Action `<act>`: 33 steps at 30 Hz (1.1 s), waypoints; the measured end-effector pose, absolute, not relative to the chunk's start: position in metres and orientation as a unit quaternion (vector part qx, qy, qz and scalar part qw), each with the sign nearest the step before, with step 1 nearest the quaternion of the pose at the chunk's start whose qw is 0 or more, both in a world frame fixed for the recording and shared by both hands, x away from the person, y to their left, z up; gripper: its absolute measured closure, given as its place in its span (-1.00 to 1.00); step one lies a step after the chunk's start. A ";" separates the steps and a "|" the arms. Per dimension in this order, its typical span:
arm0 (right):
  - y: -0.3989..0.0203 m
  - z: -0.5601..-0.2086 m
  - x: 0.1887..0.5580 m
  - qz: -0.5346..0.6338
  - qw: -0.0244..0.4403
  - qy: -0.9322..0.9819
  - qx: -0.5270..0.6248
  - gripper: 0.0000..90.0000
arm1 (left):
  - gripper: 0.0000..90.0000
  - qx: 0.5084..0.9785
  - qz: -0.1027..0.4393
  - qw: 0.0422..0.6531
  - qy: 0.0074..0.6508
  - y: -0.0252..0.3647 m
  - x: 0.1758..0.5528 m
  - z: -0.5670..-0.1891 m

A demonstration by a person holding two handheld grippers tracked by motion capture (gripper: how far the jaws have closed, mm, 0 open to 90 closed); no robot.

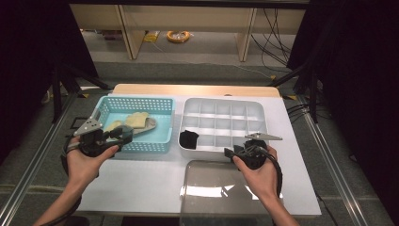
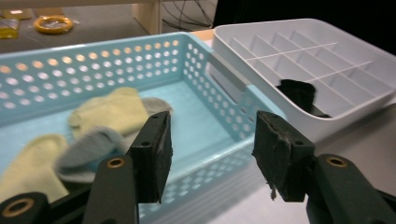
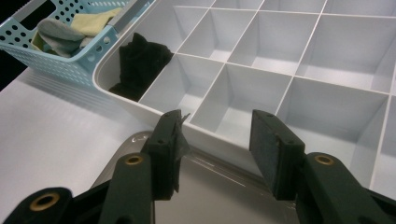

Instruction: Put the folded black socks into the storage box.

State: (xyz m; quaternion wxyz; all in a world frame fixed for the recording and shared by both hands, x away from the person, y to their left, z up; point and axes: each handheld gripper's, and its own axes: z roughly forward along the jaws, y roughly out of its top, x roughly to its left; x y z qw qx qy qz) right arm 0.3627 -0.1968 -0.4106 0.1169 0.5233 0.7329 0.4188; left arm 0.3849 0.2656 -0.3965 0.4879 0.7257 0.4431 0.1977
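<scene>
1 black sock (image 1: 188,138) sits in the white compartment tray (image 1: 256,109); several remain in the perforated blue plastic basket (image 1: 165,123). Left gripper (image 1: 123,135) and right gripper (image 1: 230,152) are spread, empty.

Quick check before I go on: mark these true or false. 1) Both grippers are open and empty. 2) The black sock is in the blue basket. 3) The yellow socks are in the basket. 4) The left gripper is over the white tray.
1) True: left gripper and right gripper are open, empty.
2) False: the black sock lies in a corner compartment of the white tray.
3) True: yellow socks lie in the blue basket.
4) False: it is at the basket's near edge.
</scene>
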 end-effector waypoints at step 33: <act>-0.201 -0.411 0.345 0.433 0.104 0.720 0.532 0.55 | 0.63 0.857 0.187 0.234 0.419 0.275 0.484 -0.423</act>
